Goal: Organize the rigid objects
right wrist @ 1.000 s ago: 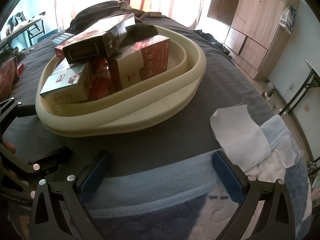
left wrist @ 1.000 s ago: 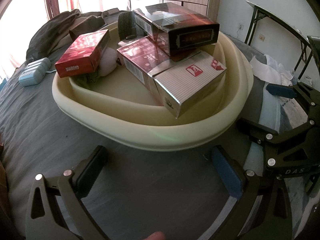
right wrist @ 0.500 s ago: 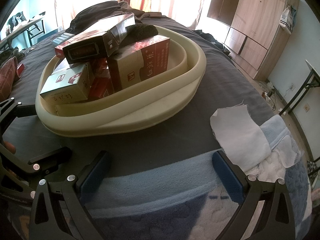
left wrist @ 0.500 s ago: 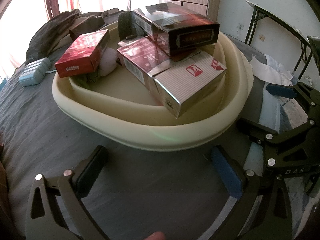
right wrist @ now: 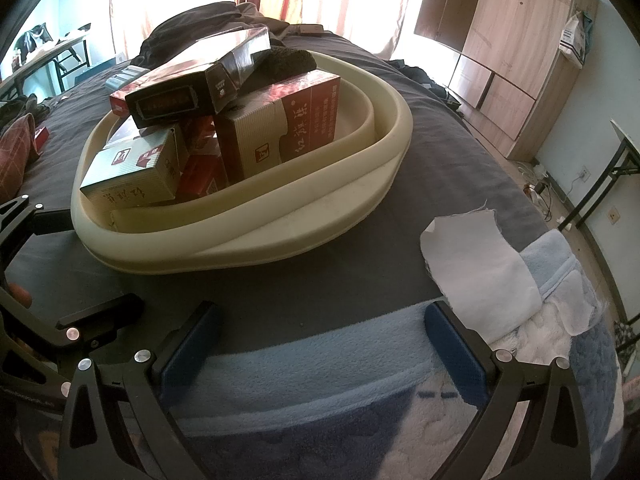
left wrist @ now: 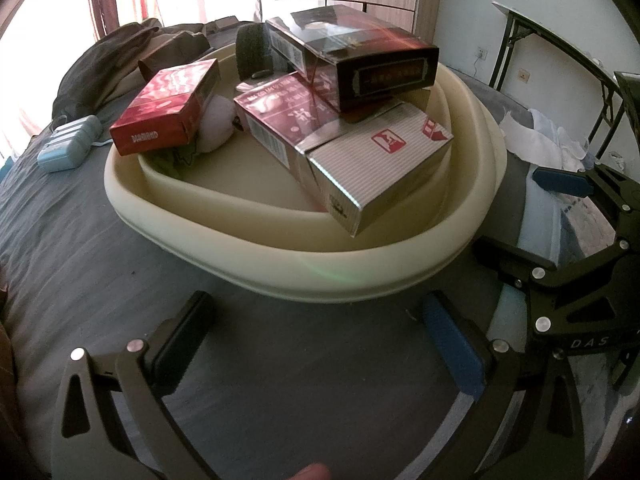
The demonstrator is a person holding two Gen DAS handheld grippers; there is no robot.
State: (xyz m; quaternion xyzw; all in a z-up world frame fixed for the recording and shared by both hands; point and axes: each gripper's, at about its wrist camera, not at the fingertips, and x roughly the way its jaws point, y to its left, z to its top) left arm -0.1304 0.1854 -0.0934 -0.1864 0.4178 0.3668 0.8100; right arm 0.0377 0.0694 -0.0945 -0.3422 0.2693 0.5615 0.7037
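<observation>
Several rigid cardboard cartons lie heaped in the cream oval plastic basin (left wrist: 360,276) on the dark grey bedcover (left wrist: 100,248): a dark glossy carton (left wrist: 360,52) tops the pile, over a grey striped carton (left wrist: 380,168) and a maroon carton (left wrist: 280,120); a red box (left wrist: 168,116) leans at the far rim. I hold my left gripper (left wrist: 320,340) short of the basin, jaws spread, empty. My right gripper (right wrist: 320,340) is likewise released, over a pale blue towel (right wrist: 320,368).
</observation>
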